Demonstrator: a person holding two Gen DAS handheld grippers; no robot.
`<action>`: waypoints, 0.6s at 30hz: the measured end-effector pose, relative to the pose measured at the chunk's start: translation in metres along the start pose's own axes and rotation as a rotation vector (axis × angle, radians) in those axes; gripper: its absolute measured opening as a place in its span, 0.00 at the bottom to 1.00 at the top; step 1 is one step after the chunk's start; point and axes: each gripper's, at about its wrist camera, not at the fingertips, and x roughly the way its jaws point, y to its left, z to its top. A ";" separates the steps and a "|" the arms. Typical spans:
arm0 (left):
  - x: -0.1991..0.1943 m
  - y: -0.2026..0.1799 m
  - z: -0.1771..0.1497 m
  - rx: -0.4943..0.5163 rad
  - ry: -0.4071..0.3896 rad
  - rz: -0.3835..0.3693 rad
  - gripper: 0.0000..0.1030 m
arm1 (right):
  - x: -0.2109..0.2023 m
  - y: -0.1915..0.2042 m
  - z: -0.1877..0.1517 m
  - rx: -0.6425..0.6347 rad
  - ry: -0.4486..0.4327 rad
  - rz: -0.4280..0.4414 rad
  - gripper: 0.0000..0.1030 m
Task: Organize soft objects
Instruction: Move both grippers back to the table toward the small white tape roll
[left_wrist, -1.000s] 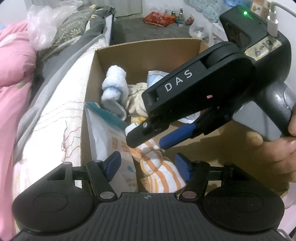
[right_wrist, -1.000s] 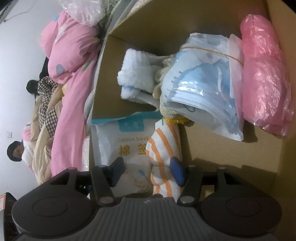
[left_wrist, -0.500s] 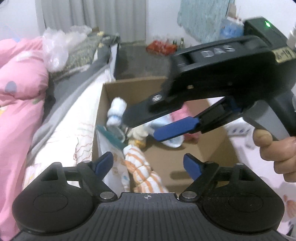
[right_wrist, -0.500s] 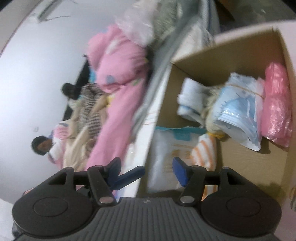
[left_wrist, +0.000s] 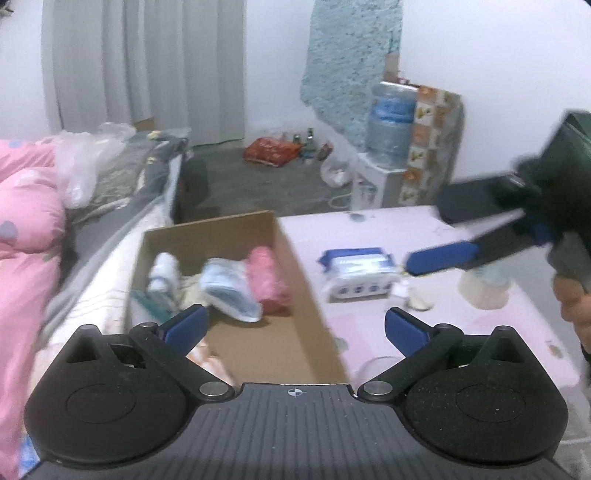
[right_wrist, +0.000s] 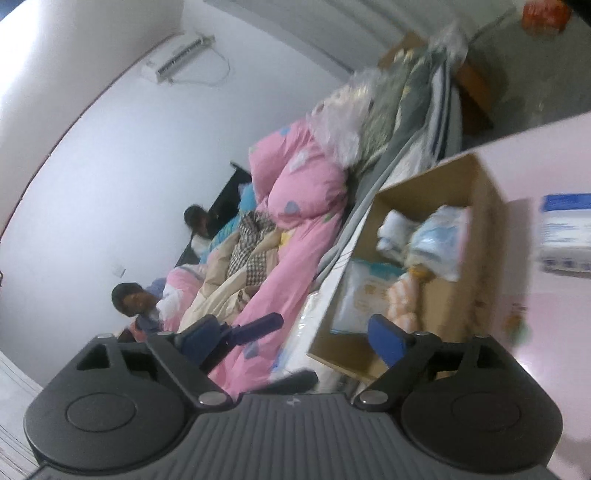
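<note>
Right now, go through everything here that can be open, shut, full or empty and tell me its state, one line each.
left gripper: fingers opening, nothing between them
right gripper: fingers opening, nothing held
cardboard box: open-topped, partly filled with soft items
wet wipes pack: outside the box, on the pink surface
water jug: upright

Left gripper (left_wrist: 293, 325) is above the near end of the open cardboard box (left_wrist: 295, 266), jaws opening with nothing between the blue pads. Inside the box, ahead and left of the gripper: a white rolled cloth (left_wrist: 162, 273) at far left, a blue-and-white plastic packet (left_wrist: 227, 291) in the middle, and a pink plastic bundle (left_wrist: 267, 280) just to its right; details are blurred. Ahead and right, on the pink sheet (left_wrist: 480, 325), lies a blue-and-white wipes pack (left_wrist: 356, 271), and the right gripper (left_wrist: 476, 243) enters from the right edge, motion-blurred, one blue finger pointing toward that pack, nothing seen held in it.
</note>
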 end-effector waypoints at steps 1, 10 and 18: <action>-0.002 -0.006 -0.001 -0.002 -0.003 -0.011 1.00 | -0.013 -0.001 -0.006 -0.008 -0.018 -0.009 0.92; 0.026 -0.061 -0.008 0.033 -0.031 -0.078 1.00 | -0.099 -0.044 -0.033 0.009 -0.141 -0.171 0.92; 0.084 -0.112 0.006 0.140 -0.029 0.003 1.00 | -0.107 -0.108 -0.020 0.039 -0.220 -0.322 0.92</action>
